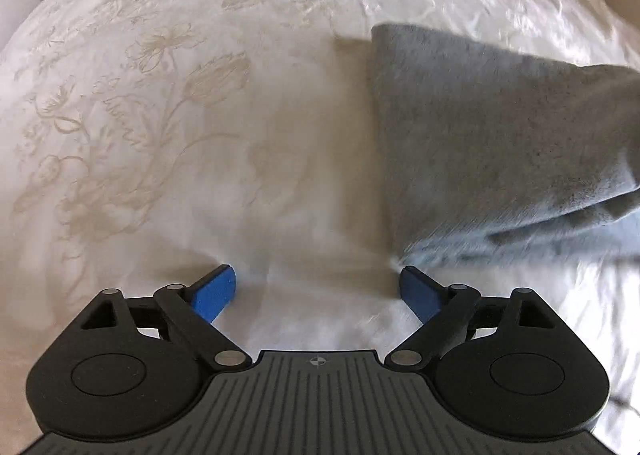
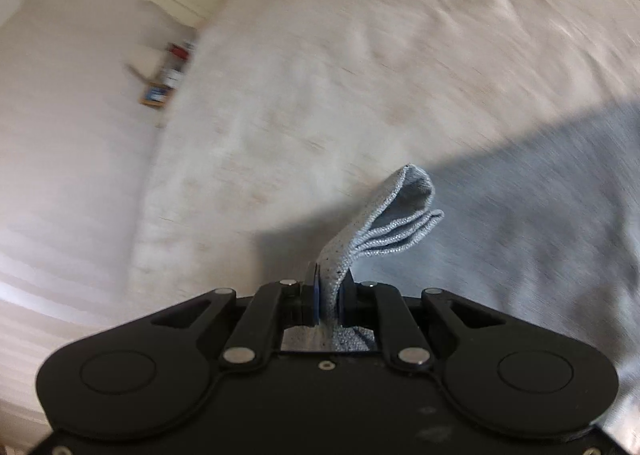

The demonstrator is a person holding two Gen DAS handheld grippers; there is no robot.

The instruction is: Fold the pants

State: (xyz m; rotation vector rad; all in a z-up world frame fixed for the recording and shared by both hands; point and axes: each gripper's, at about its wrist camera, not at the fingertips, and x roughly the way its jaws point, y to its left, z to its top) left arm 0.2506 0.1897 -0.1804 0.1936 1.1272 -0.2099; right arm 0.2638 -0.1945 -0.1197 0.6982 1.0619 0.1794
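1. While grey pants (image 1: pixel 500 143) lie at the right, bare white bedspread (image 1: pixel 168 103) spreads left
2. Left gripper (image 1: pixel 316 291) gapes wide, empty
3. Right gripper (image 2: pixel 329 297) pinches the pants' hem

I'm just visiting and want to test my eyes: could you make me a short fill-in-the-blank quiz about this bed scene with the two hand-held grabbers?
1. The right gripper is clamped on a folded strip of ____ knit fabric, part of the grey pants.
2. The left gripper, with blue pads, stands ____ with nothing between them.
3. The pants lie on a white bedspread embroidered with ____ patterns.

Missing words: grey; open; flower
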